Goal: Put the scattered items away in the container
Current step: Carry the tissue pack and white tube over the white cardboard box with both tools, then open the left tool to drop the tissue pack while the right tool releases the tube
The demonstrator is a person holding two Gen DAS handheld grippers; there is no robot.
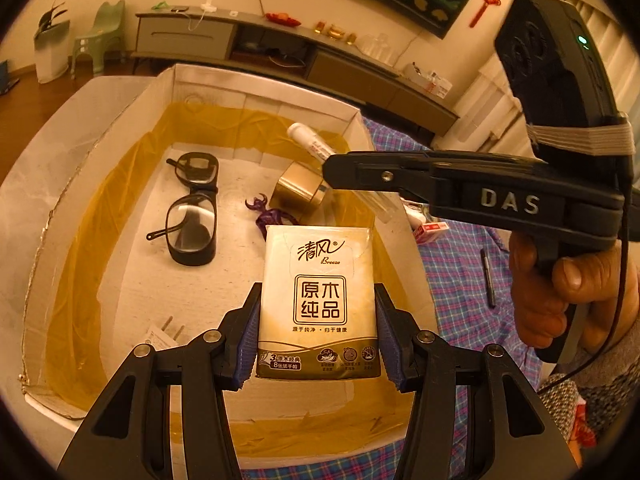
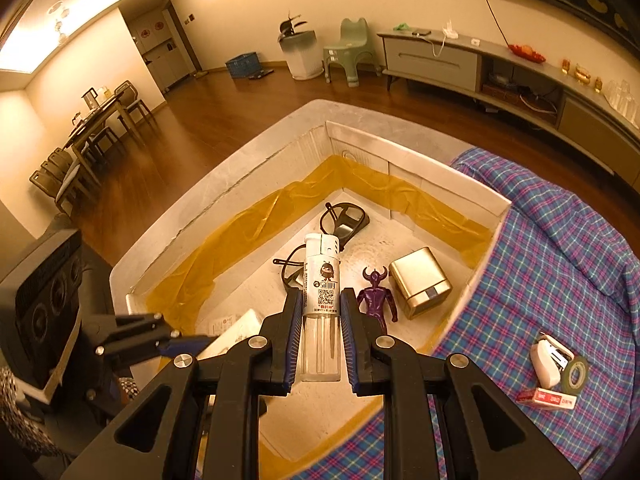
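A tissue pack is clamped between the blue pads of the left hand-held gripper, held upright over the near part of the white box. Its printed face is turned toward the left wrist camera. A clear-bodied lighter with a white cap is pinched by the right hand-held gripper, the cap pointing away from the camera and the tube held above the box floor. In the left wrist view the right hand-held gripper is seen reaching in from the right, with the lighter projecting past its tip.

On the box floor, black glasses are seen lying with the lenses facing up, toward the left side. A purple horned figure is laid flat just beside a gold cube-shaped case, which is set near the right wall. The lower walls are lined with yellow tape.

Outside the box, on the plaid cloth, a white stapler, a roll of green tape and a red card pack are grouped closely together. A dark pen is laid on the cloth as well.
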